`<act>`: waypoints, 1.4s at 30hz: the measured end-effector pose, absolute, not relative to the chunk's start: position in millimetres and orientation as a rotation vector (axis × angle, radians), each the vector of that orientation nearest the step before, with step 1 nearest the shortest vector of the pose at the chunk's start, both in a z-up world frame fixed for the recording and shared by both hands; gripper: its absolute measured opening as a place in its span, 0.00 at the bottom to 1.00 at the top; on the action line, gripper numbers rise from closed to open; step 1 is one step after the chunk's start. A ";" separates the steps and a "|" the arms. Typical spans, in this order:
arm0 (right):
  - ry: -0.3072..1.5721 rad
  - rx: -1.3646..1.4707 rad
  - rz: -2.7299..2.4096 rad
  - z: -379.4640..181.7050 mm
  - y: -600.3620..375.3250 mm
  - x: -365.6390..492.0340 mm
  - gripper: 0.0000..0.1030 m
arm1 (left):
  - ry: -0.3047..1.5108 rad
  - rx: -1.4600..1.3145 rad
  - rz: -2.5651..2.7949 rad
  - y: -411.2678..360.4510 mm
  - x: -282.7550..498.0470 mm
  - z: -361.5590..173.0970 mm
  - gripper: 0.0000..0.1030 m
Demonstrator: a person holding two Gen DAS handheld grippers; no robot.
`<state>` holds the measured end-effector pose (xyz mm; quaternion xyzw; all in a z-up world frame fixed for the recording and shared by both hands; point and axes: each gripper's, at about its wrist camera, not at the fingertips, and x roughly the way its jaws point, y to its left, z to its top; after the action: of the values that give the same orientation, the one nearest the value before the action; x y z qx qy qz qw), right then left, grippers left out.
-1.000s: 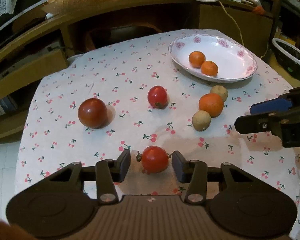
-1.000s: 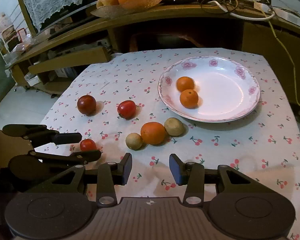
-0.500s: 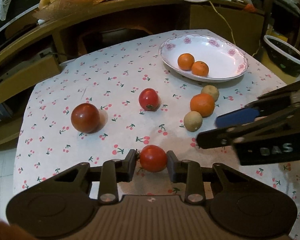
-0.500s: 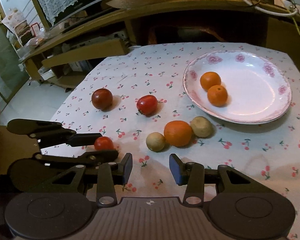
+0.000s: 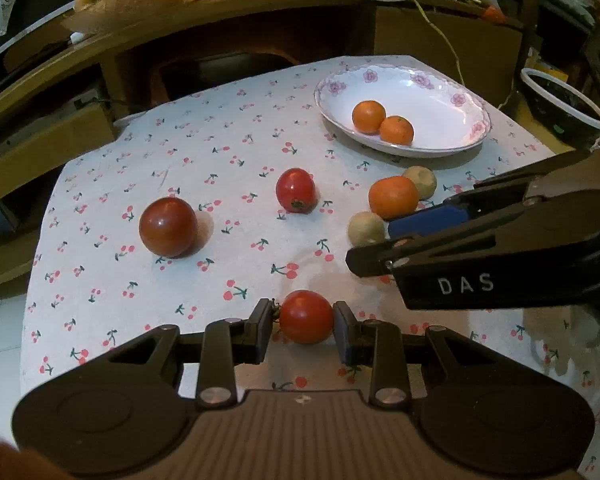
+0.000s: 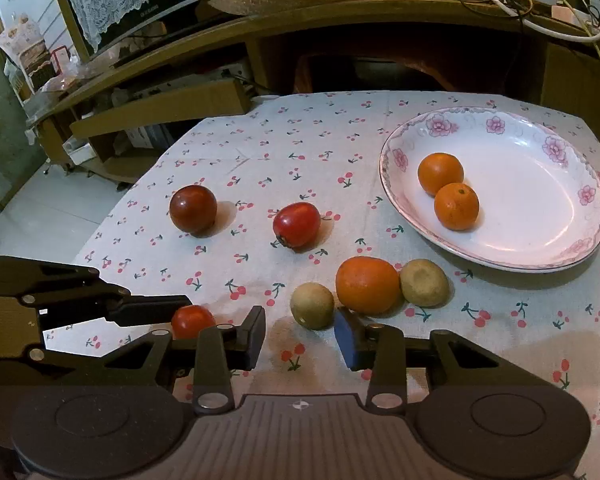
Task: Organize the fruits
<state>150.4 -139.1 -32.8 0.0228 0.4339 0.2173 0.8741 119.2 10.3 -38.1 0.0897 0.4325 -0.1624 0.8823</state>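
**Lift the small tomato cleanly, and line up the right gripper before it closes**

Your left gripper has its pads pressed on either side of the small red tomato, which sits on the cherry-print tablecloth at the near edge, well away from the floral plate and on the opposite side of the loose fruit from it. The grip looks centred, so I would not squeeze further; a ripe tomato bruises easily. Raise it straight up before carrying it anywhere, because the right tool reaches across just beside it on the plate side.

Your right gripper is closing its jaws, yet nothing lies between them: bare cloth is all that shows in the gap. The pale round fruit sits just beyond the fingertips, and the large orange touches or nearly touches the blue pad on the plate side. Judging by that, closing now would catch nothing or nudge the orange. Reach further toward the plate first, so one fruit sits fully between the pads.

Two small oranges already rest in the plate, so it seems meant for citrus. The other pale fruit lies between the large orange and the plate. The dark red tomato and the middle tomato lie farther from the plate, well apart from each other.
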 end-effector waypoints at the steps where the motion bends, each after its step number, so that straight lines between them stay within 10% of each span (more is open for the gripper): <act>1: 0.907 0.050 0.453 -32.7 -139.5 151.0 0.38 | 0.900 0.185 -0.338 10.3 119.3 -38.2 0.37; 42: 0.910 -0.137 0.374 -27.5 -175.5 88.6 0.25 | 0.853 0.252 -0.477 -30.9 94.2 -39.5 0.38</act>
<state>88.6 -175.5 -27.5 -0.0656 0.4367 0.1796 0.8791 94.2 -30.9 -39.5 0.1206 0.4086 -0.2283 0.8754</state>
